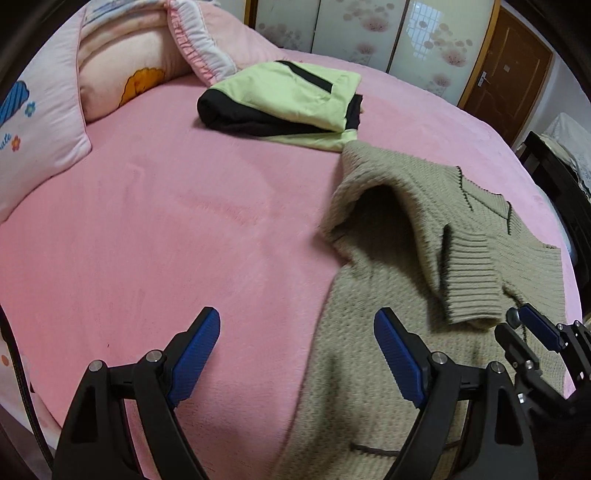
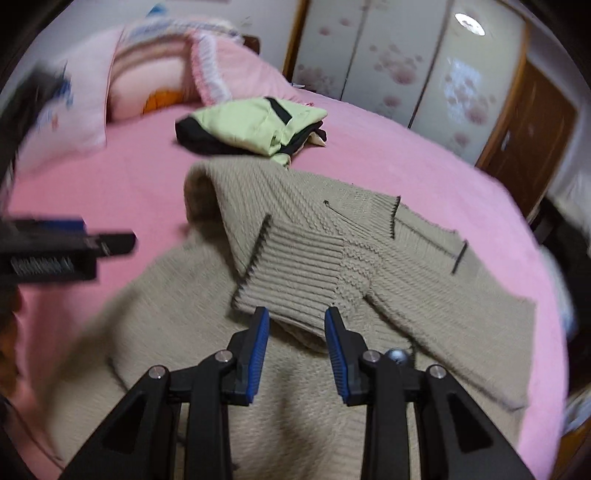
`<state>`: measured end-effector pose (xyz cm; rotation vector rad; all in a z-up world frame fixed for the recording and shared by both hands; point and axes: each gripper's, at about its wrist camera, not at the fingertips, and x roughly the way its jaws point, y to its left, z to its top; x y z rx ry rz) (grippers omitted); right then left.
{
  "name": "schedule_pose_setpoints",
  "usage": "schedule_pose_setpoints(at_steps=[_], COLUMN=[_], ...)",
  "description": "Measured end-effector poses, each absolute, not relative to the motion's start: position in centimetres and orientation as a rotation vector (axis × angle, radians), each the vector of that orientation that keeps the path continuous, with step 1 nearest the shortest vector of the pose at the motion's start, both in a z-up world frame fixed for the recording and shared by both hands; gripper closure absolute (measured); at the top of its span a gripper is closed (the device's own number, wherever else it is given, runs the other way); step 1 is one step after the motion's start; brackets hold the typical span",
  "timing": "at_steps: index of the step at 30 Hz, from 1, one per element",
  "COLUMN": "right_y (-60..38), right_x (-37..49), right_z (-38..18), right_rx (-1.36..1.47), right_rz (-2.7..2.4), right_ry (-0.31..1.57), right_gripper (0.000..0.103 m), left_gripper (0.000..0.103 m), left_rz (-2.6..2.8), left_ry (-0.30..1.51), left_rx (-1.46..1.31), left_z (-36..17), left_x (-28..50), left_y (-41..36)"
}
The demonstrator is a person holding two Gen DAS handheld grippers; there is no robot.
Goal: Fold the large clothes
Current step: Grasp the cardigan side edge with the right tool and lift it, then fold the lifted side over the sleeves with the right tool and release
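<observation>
Where the beige knit sweater (image 2: 295,258) lies spread on the pink bedspread (image 1: 166,221), one sleeve is folded across its body so that the ribbed cuff (image 2: 291,273) rests on top, and the other sleeve (image 1: 369,192) humps up in a loose arch near the far edge. Over the cuff hovers the right gripper (image 2: 295,325), its blue pads partly apart, with the cuff's near edge just beyond the tips and nothing pinched between them. Beside the sweater's left edge hangs the left gripper (image 1: 295,332), jaws spread wide and empty above bare bedspread. Farther up the bed, a folded lime-green and black garment (image 1: 288,99) sits just past the sweater. Pink pillows (image 1: 122,59) lean at the head, and sliding doors with a flower pattern (image 1: 369,33) stand behind.
</observation>
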<state>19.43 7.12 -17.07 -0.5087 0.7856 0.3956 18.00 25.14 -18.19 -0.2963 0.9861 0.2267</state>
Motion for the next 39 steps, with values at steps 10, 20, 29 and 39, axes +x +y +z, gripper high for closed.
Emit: schedule_pose_setpoints(at_steps=[10, 20, 29, 39], right_y=[11.4, 12.8, 6.8, -5.9], right_x=[18.5, 19.2, 24.8, 31.5], right_z=[-22.1, -23.6, -14.2, -7.2], right_rx=[-0.877, -0.992, -0.652, -0.228], right_rz=[0.308, 0.257, 0.211, 0.117], right_ry=[0.677, 0.619, 0.634, 0.601], right_gripper=[0.072, 0.082, 0.095, 0.096], left_gripper=[0.018, 0.018, 0.018, 0.019], left_rz=[0.248, 0.260, 0.218, 0.257], left_ry=[1.014, 1.032, 1.017, 1.006], left_rx=[-0.345, -0.380, -0.329, -0.294], left_z=[-20.3, -21.0, -20.9, -20.9], left_x=[18.0, 18.3, 21.1, 29.2], left_y=[27.4, 28.7, 26.4, 24.1])
